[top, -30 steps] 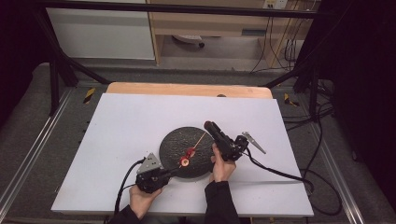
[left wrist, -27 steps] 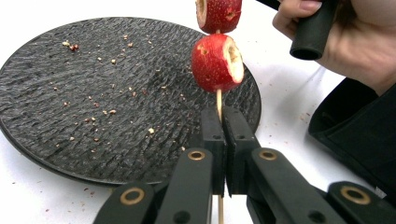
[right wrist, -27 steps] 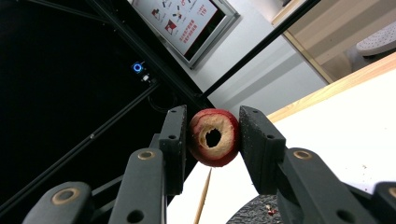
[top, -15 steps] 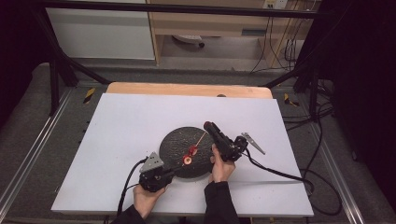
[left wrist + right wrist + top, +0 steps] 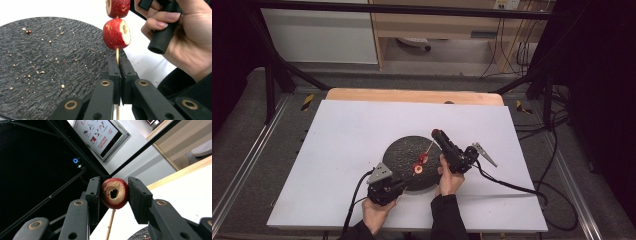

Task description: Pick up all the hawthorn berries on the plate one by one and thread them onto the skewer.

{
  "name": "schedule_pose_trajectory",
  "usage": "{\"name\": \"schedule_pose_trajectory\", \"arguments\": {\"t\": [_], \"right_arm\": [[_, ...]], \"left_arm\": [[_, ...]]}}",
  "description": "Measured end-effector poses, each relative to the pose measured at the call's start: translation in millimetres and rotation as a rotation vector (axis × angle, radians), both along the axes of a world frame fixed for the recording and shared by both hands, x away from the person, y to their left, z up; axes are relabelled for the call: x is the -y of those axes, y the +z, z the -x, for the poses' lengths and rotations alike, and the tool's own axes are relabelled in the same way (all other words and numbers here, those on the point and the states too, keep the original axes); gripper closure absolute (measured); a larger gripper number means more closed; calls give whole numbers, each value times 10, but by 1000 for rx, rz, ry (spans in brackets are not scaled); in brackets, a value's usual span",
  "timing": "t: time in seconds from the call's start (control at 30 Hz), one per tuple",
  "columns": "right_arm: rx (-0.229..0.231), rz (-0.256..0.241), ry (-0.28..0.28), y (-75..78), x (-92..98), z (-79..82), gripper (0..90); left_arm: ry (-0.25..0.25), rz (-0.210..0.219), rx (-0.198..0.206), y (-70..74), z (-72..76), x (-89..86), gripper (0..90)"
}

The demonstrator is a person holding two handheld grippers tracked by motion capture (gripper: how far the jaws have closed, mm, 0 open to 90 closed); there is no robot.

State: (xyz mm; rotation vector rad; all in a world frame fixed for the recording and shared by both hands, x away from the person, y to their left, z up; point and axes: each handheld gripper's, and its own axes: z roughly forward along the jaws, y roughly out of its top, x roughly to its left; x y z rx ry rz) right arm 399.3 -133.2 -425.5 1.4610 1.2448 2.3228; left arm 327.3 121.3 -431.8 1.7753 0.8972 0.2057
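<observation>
Barely anything shifted since a moment ago: both hands hold same pose over round dark plate (image 5: 402, 150), skewer (image 5: 428, 148) slanting same way. Left gripper (image 5: 119, 75) clenched on lower end of thin wooden skewer, two red cored fruits (image 5: 116, 33) threaded just above jaws, over plate's near edge. Right gripper (image 5: 113, 195) clamped on third red fruit (image 5: 114, 193) at skewer's upper end, stick running down below it. Crumbs scattered across plate. Plate sits on white table (image 5: 347, 130), near front centre.
</observation>
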Motion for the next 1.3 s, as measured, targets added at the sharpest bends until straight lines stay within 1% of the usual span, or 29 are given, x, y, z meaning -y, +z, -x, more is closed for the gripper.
{"name": "schedule_pose_trajectory", "arguments": {"t": [0.13, 0.27, 0.4, 0.53, 0.63, 0.8, 0.93, 1.03, 1.07, 1.2, 1.23, 1.3], "right_arm": [[6, -10, -12, 26, 12, -15, 644], [-9, -14, -12, 4, -6, -22, 643], [-14, -21, -13, -34, -28, -18, 644], [-13, -21, -13, -23, -22, -5, 645], [-15, -31, -12, -24, -25, -2, 646], [-11, -34, -11, -44, -36, 28, 648], [-16, -33, 0, -28, -28, 34, 649], [-24, -21, 13, -5, -9, 9, 649], [-23, -18, 14, 2, -3, -1, 649], [-18, -39, 15, 5, -5, 10, 647], [-15, -37, 16, 3, -6, 15, 648], [-23, -32, 25, 9, 1, 8, 649]], "left_arm": [[16, 18, 11, -12, 30, -12, 880], [31, 30, 14, -17, 31, 13, 880], [30, 31, -3, -45, 21, 86, 880], [33, 44, -10, -60, 18, 131, 880], [39, 58, -12, -56, 12, 140, 881], [42, 51, -8, -48, -4, 134, 883], [34, 36, 9, -35, 0, 135, 883], [34, 56, 12, -11, -6, 101, 883], [35, 51, 16, 5, -10, 89, 883], [36, 32, 24, 17, -8, 92, 884], [33, 30, 23, 11, -6, 97, 884], [28, 40, 26, 9, 8, 105, 883]]}}
